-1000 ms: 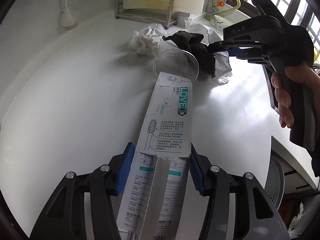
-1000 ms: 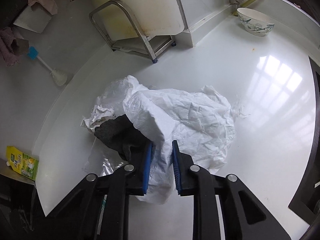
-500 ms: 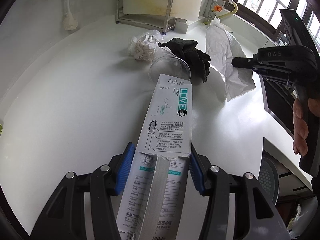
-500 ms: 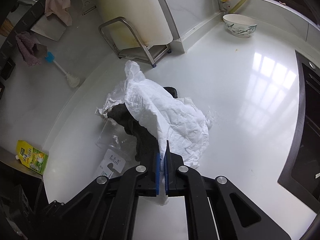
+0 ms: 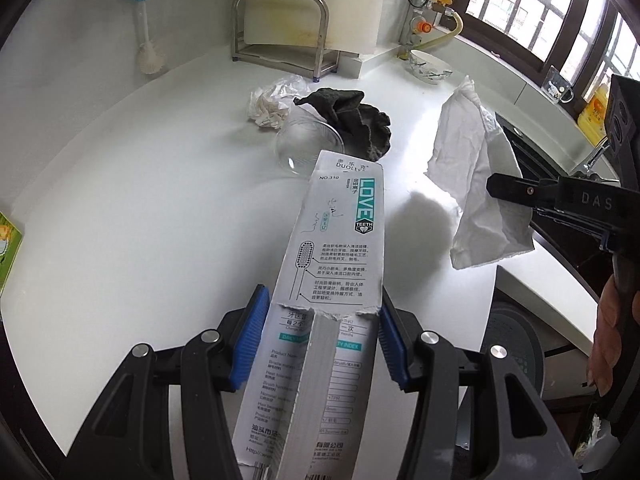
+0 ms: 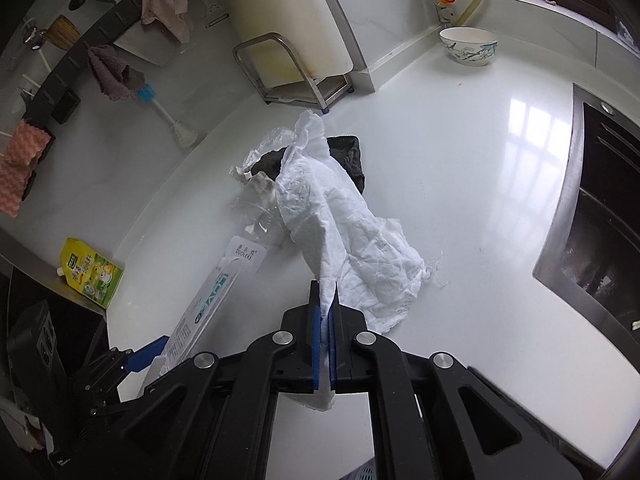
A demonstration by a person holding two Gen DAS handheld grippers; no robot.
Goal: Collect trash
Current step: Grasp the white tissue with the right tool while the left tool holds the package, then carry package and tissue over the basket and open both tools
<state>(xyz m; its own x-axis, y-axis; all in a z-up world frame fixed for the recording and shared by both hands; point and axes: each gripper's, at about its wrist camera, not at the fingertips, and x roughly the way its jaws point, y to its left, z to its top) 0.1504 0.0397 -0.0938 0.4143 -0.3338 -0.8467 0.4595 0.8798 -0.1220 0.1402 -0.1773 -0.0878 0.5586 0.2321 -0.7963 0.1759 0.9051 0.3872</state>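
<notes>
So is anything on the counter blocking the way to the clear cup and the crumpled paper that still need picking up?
Partly. The dark cloth lies against the clear cup and the crumpled paper. Both grippers are full: left gripper clamps the toothbrush box, right gripper the white tissue.

- toothbrush box (image 5: 340, 248): "DUOLE…" at top, "NO.310" below, big teal "LOVE", dark "TEETH" badge under it
- same box, lower panel: Chinese print, small English lines such as "Product Name", mostly too small to read
- right tool (image 5: 516, 194): "DAS" embossed on its black body
- yellow-green pouch (image 6: 90, 274): print unreadable
</notes>
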